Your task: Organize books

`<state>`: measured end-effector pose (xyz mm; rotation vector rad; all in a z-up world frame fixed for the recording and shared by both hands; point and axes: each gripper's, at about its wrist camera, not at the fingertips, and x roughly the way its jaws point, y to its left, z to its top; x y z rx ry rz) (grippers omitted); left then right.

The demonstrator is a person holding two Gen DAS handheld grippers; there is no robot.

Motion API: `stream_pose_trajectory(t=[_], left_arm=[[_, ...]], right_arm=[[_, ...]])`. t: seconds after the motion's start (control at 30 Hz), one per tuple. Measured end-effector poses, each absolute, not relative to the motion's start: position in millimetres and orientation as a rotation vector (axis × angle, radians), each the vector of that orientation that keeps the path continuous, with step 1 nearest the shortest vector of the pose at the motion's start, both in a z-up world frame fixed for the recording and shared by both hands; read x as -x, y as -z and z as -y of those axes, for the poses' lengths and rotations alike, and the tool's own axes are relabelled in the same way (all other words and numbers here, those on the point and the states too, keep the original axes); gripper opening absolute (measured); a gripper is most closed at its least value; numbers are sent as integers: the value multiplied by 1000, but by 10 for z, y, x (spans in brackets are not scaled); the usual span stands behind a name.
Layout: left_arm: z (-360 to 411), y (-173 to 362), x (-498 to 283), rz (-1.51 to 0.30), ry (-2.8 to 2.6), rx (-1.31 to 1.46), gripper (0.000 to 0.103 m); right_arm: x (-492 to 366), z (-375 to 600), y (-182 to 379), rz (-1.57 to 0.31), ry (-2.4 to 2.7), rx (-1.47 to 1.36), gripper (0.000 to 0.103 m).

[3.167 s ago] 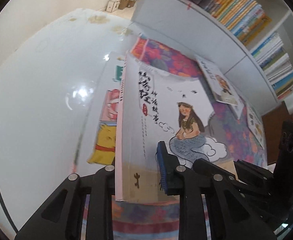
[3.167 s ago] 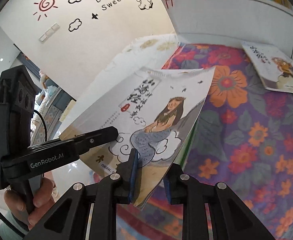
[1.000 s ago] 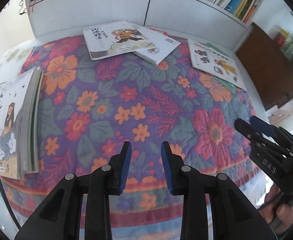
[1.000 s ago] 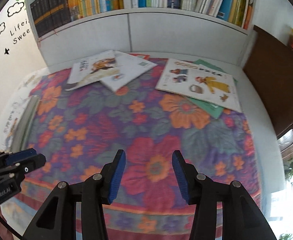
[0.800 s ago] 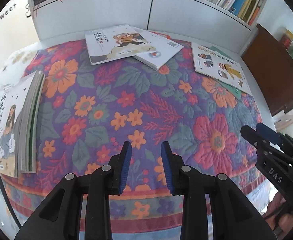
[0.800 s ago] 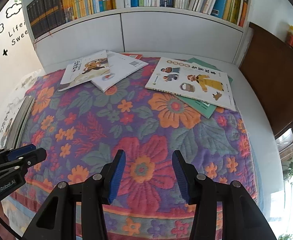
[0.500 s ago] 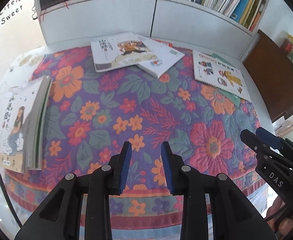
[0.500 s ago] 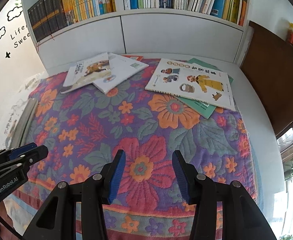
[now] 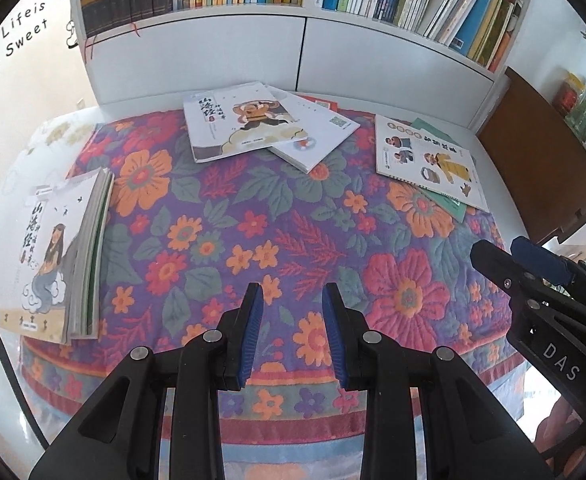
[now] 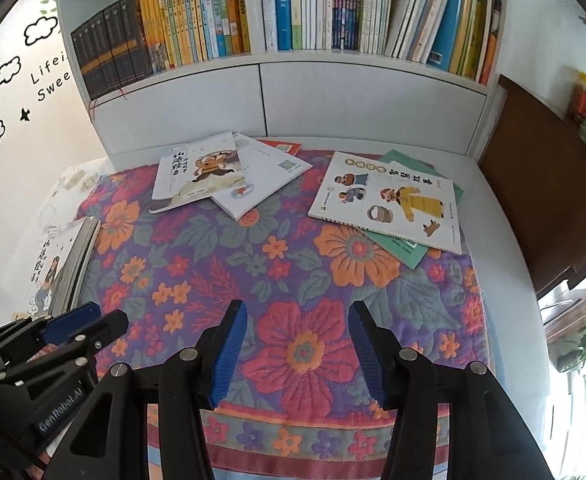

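Both grippers empty now, mermaid book let go since a few seconds back. Left gripper [image 9: 289, 332] spread a little, nothing between the pads; right gripper [image 10: 299, 354] spread wider, jaws just been opening, also nothing in them. Both hanging above the near edge of the flowered quilt [image 10: 293, 280]. One stack [image 9: 53, 248] at the quilt's left edge, mermaid book on top. Farther back, two overlapping books [image 9: 261, 128] by the quilt's far edge, plus two more [image 10: 393, 204] at its far right corner. Behind the quilt, one white bookshelf [image 10: 277, 12], crammed with upright books.
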<state>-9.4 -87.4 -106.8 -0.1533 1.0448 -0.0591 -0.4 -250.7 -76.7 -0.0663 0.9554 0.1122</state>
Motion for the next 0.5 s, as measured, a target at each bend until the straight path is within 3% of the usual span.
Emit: stream_pose_trajectory(t=[0.5], left_arm=[[652,1126,115,-1067,32,179,28]], right_arm=[[30,2265,839,-979,-140,98,51]])
